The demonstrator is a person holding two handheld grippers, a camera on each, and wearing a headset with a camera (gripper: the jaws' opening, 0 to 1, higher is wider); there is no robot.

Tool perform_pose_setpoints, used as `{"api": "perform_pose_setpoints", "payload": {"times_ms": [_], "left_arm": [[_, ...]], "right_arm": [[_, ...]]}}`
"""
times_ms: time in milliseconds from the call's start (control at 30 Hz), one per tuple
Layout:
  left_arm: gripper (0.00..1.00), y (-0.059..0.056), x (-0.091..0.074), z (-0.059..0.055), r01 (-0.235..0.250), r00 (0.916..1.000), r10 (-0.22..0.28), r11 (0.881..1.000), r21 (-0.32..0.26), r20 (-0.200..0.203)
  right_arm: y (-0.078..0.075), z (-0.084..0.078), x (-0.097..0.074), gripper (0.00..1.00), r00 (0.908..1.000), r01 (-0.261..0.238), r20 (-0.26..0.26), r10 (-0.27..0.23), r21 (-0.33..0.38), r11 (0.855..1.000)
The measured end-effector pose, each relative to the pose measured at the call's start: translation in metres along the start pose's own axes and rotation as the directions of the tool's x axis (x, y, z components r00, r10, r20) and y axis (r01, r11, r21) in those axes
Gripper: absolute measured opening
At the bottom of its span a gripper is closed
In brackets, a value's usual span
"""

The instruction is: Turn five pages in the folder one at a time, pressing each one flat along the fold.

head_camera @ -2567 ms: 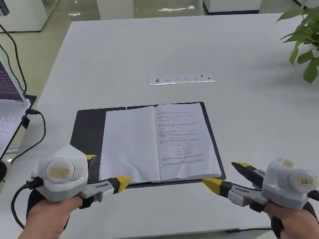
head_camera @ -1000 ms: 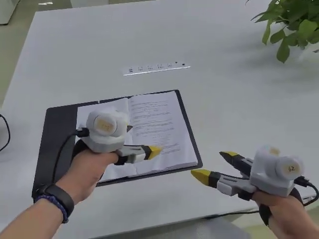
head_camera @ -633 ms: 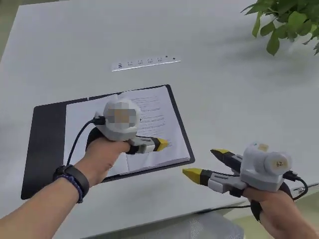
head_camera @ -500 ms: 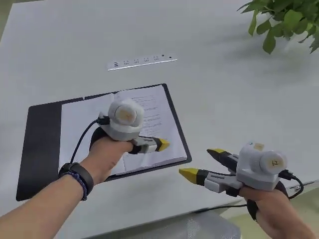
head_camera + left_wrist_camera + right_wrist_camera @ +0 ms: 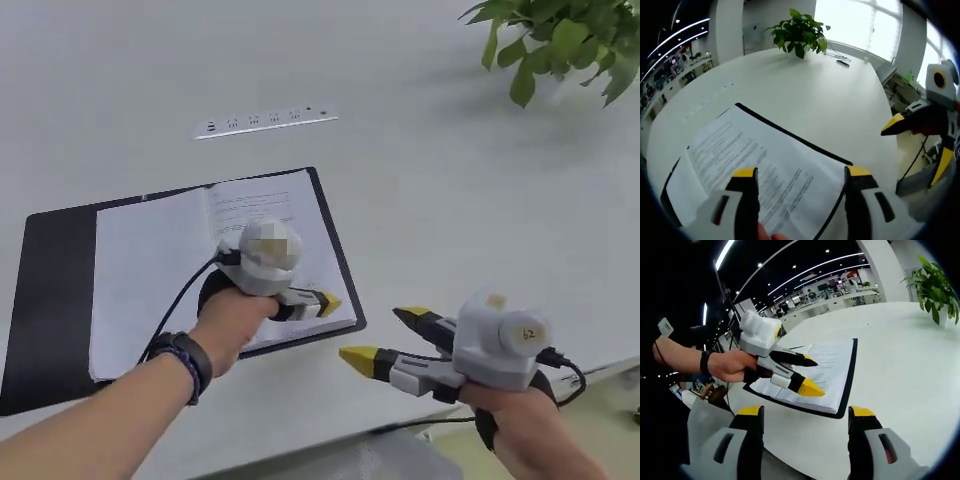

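Note:
A black folder (image 5: 45,270) lies open on the white table, a blank sheet on the left and a printed page (image 5: 270,205) on the right. My left gripper (image 5: 318,298) hovers open over that page's lower right corner; the printed page (image 5: 750,150) runs under its jaws, with nothing between them. My right gripper (image 5: 378,335) stands open and holds nothing, off the folder's near right corner, over bare table by the front edge. In the right gripper view the left gripper (image 5: 810,375) hangs above the folder (image 5: 832,365). The right gripper (image 5: 917,145) enters the left gripper view from the right.
A flush power strip (image 5: 265,120) sits in the table beyond the folder. A leafy plant (image 5: 560,40) stands at the far right. The table's front edge (image 5: 300,440) runs just below both hands, and a cable (image 5: 565,365) trails from the right gripper.
My left gripper has crossed from the folder's near left edge to above the printed page's lower right corner. The right gripper has stayed near the front edge. The view has panned.

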State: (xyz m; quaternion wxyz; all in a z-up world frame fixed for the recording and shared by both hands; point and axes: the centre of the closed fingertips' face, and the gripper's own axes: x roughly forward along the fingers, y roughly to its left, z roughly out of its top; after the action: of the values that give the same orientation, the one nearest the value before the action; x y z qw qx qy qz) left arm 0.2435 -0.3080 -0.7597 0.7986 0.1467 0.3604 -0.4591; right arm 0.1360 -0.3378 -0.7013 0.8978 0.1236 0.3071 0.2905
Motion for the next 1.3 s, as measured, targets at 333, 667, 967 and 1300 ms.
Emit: {"api": "perform_pose_setpoints", "payload": {"times_ms": [333,667,967,1300], "left_arm": [[0.70,-0.004,0.018,-0.009,-0.016,0.9994,0.016,1.000,0.005,-0.030],[0.71,-0.009,0.024,-0.015,-0.019,0.9988,0.022,0.998,0.068,-0.043],[0.70,-0.006,0.024,-0.015,-0.013,0.9992,0.016,0.997,0.078,-0.036],[0.60,0.001,0.022,-0.014,0.002,0.9997,0.000,0.998,0.065,-0.024]], "right_arm": [[-0.007,-0.004,0.001,0.64,0.9999,0.009,-0.014,-0.009,0.016,1.000],[-0.008,-0.006,0.003,0.63,0.9997,0.006,-0.022,-0.005,0.023,1.000],[-0.007,-0.005,0.007,0.61,0.9998,-0.008,-0.020,0.009,0.024,1.000],[-0.008,-0.005,0.018,0.56,0.9991,-0.022,-0.035,0.023,0.023,0.999]]}}
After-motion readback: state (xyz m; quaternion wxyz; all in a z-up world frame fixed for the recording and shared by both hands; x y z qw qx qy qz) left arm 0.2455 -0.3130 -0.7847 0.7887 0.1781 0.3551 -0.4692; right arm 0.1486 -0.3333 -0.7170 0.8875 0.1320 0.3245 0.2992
